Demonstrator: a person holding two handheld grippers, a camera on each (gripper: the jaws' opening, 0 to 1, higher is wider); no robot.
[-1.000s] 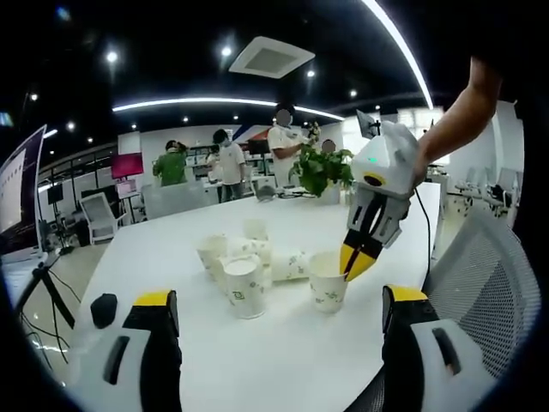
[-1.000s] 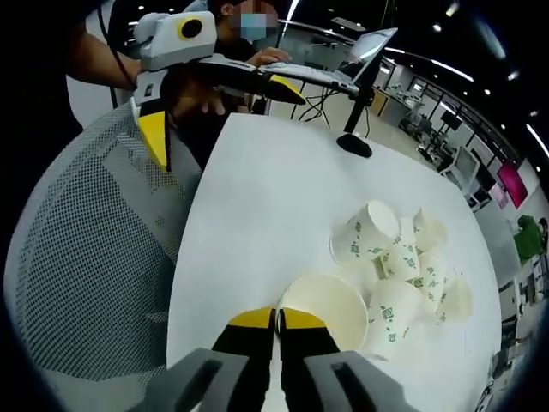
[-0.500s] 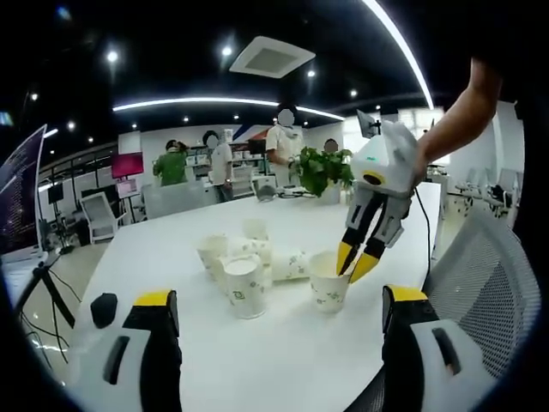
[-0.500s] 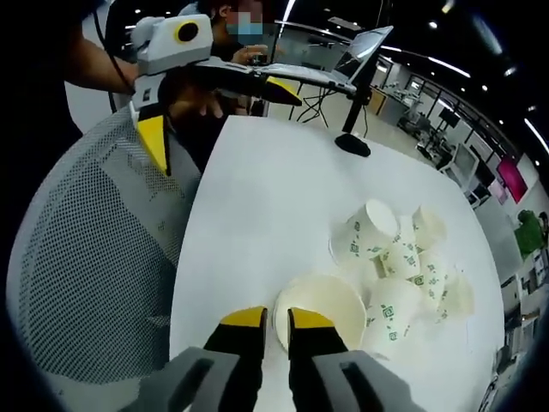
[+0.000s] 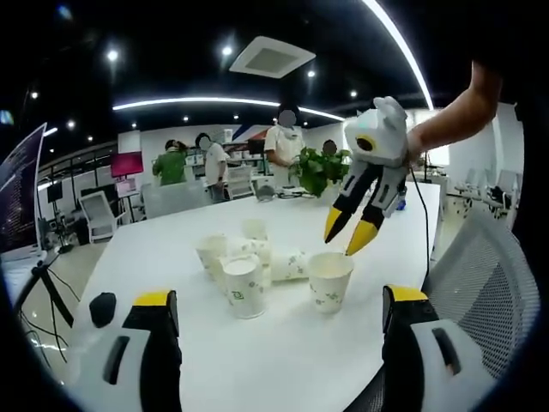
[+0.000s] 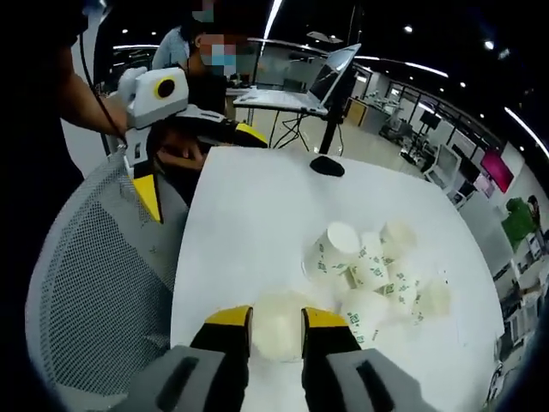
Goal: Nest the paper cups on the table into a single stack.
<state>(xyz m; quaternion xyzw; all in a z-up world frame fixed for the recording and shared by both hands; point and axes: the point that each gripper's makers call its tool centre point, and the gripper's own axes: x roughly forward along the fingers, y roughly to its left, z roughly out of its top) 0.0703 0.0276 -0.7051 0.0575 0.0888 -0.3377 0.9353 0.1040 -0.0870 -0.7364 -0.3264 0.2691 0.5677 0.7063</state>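
Left gripper view: the left hand-held gripper [image 5: 279, 343] has its two yellow-tipped jaws rising at 7 and 5 o'clock, spread wide with nothing between them. Between them, toward 12 o'clock, lies the white counter [image 5: 283, 360]. On it an upright paper cup [image 5: 329, 280] stands apart, just at 3 o'clock of a cluster of cups [image 5: 240, 262], some upright and some tipped on their sides. The right hand-held gripper [image 5: 351, 231] hangs above the upright cup at its 1 o'clock, jaws parted, clear of the rim, held by a person's arm [image 5: 455, 120]. A potted plant [image 5: 319, 170] stands at the far end of the counter, and a mesh chair [image 5: 485, 292] is at 4 o'clock.

Right gripper view: the right hand-held gripper [image 6: 275, 319] has its jaws apart, with the cup [image 6: 276, 324] seen blurred between them from above. The cluster [image 6: 377, 275] lies at 2 o'clock; a laptop [image 6: 322, 81] sits at 12 o'clock.
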